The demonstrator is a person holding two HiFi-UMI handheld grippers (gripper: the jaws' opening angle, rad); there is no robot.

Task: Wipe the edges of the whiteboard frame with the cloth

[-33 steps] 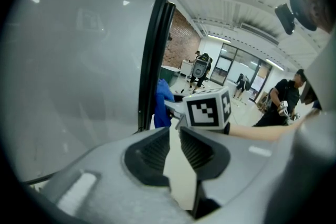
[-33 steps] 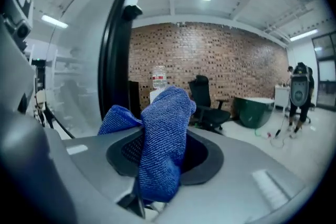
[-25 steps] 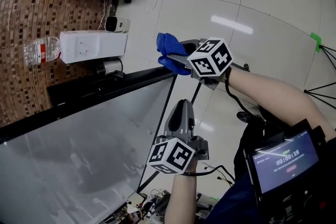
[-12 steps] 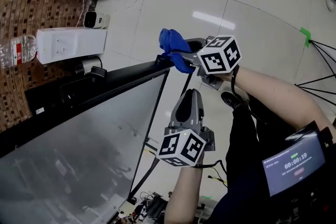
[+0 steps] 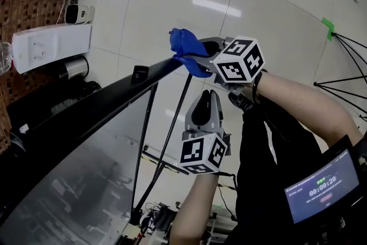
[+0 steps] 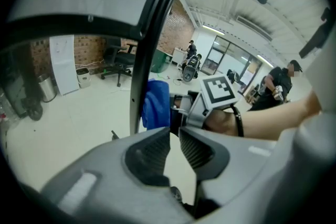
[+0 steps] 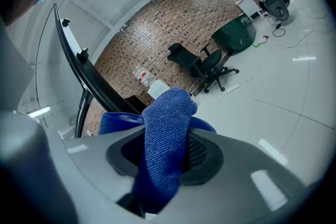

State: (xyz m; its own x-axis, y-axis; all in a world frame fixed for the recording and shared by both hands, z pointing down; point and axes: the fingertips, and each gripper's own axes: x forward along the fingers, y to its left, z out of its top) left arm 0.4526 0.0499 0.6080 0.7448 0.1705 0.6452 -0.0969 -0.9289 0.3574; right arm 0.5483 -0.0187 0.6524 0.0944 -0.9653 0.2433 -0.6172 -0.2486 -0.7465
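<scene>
The blue cloth [image 5: 186,51] is bunched in my right gripper [image 5: 200,59], which is shut on it. The cloth rests against the end of the whiteboard's black frame [image 5: 114,106], at the board's corner. In the right gripper view the cloth [image 7: 165,128] fills the jaws and the frame [image 7: 79,73] runs up at the left. My left gripper [image 5: 205,101] is just below the right one, beside the board's edge. In the left gripper view my left gripper [image 6: 174,134] is shut on nothing. Beyond it the cloth [image 6: 155,105] touches the frame [image 6: 152,34].
The grey board surface [image 5: 69,181] fills the lower left, with the stand's black legs [image 5: 163,140] behind it. A white box [image 5: 51,47], a small camera [image 5: 77,13] and a metal cylinder [image 5: 71,67] lie on the floor. Tripod legs [image 5: 344,43] stand at the right.
Both grippers have come down beside the board. The cloth, which was above the frame's corner, now lies against it. The left gripper stays shut and empty.
</scene>
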